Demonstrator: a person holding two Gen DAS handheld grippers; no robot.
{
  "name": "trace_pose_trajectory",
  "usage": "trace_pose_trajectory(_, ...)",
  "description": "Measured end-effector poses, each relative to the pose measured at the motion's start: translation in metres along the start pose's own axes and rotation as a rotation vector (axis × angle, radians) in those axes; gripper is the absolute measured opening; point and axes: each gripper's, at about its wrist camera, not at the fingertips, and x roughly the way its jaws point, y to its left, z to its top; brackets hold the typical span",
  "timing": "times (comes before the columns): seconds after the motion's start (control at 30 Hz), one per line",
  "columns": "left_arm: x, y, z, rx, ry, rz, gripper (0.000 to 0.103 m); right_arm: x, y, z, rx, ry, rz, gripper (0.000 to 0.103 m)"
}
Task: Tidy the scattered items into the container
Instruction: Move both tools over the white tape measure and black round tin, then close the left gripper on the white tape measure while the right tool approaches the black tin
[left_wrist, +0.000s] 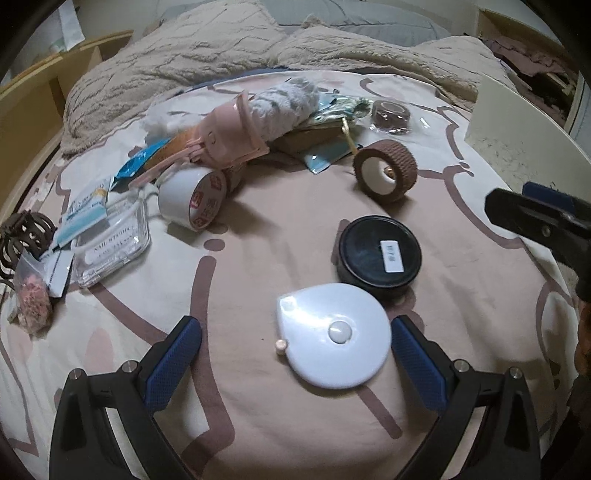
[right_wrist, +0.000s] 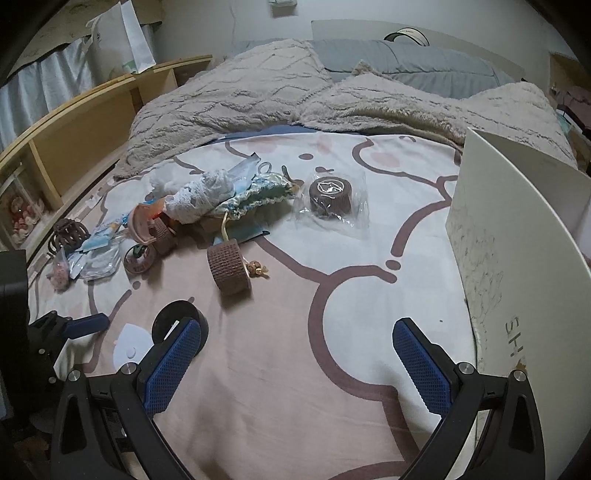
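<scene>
- Nearest the left wrist camera, the left hand-held gripper (left_wrist: 295, 363) hangs with its blue-padded fingers spread wide apart, holding nothing, with a white teardrop-shaped case (left_wrist: 334, 336) lying on the bed (left_wrist: 258, 424) between them, close to the near edge.
- The right hand-held gripper (right_wrist: 297, 363) is likewise spread apart and empty, over bare patterned sheet near the same edge.
- The container (right_wrist: 517, 236), a white box, stands at the right edge of the bed; its inside cannot be seen from either view.
- Judging by this, the tidying has barely begun: every visible item lies on the sheet.
- A fuzzy beige blanket (right_wrist: 240, 99) is bunched along the far edge.
- Towards the left edge sits the main heap: a pink strapped piece over a fluffy grey cloth (left_wrist: 280, 101), packets, a clear plastic box (left_wrist: 110, 243), a roll of white tape (left_wrist: 192, 197) and a brown hair claw (left_wrist: 22, 236).
- A round black tin (left_wrist: 378, 254) lies just beyond the white case.
- A brown bandage roll (left_wrist: 386, 171) stands on edge mid-bed.
- A second brown roll in clear wrap (right_wrist: 330, 197) lies further back.
</scene>
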Motion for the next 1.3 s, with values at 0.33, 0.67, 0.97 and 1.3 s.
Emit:
trace_pose_trajectory(0.33,0.004,0.004,-0.005,-0.018,-0.014,-0.025,0.103,0.006,0.005,-0.009,-0.003,-0.026,0.024,0.103)
trace_pose_trajectory(0.67,-0.003,0.007,-0.007,-0.046,-0.056,-0.051,0.098,0.019,0.003,-0.015,0.051,0.044,0.02,0.103)
trace_pose_trajectory(0.97,-0.011,0.012,-0.009,-0.064,-0.089,-0.064,0.062,0.019,0.003,-0.018,0.056,0.068,0.035,0.103)
trace_pose_trajectory(1.3,-0.015,0.034,-0.008,-0.145,-0.077,-0.053,0.058,0.021,0.027,-0.024,-0.026,0.082,0.062,0.103)
